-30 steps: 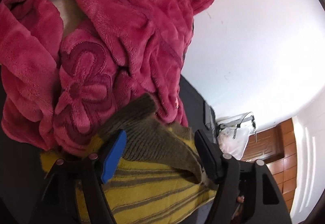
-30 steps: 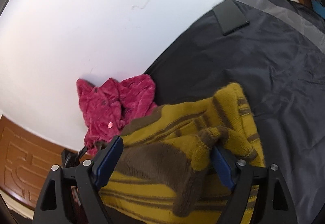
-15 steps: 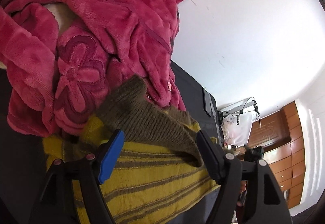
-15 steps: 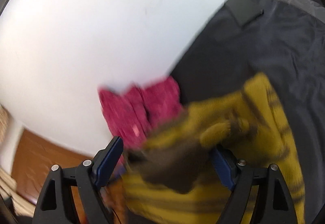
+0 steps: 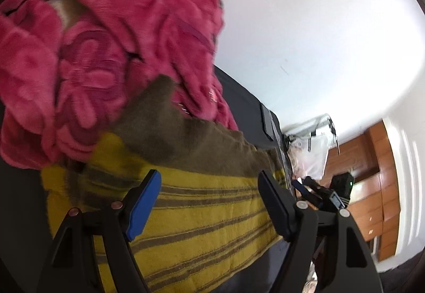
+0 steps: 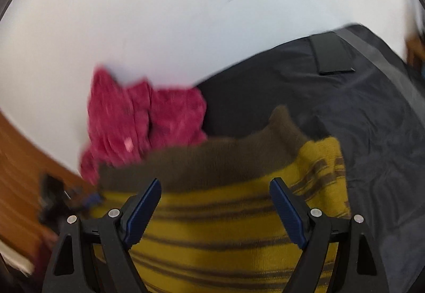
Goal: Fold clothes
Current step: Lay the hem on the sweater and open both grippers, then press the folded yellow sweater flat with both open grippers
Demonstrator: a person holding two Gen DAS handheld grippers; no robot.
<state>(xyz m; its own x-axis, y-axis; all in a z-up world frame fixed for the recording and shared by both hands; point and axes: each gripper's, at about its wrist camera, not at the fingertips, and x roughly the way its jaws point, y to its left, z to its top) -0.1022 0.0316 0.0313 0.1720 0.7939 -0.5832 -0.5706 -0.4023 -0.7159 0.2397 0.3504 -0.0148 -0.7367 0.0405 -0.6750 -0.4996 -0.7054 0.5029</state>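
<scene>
A yellow sweater with brown stripes (image 5: 202, 216) and a wide brown band (image 5: 186, 141) lies spread on a dark cover (image 5: 247, 107). My left gripper (image 5: 209, 178) hovers over it, open, with no cloth pinched between its blue pads. A crumpled pink fleece garment with a flower pattern (image 5: 106, 40) is heaped just beyond the brown band and touches it. In the right wrist view my right gripper (image 6: 215, 184) is also open above the same sweater (image 6: 212, 234), near its brown band (image 6: 202, 162). The pink garment (image 6: 143, 122) sits behind, to the left.
The dark cover (image 6: 372, 133) stretches off to the right and carries a black patch (image 6: 332, 56). A white wall (image 5: 318, 27) rises behind it. A wooden cabinet (image 5: 377, 160) and a plastic bag (image 5: 310, 144) stand past the cover's end. My right gripper (image 5: 326, 192) shows there too.
The left gripper drew back from the pink garment, so more striped sweater shows. The right view swung round; the bunched sleeve once between its fingers is gone and the sweater lies flat.
</scene>
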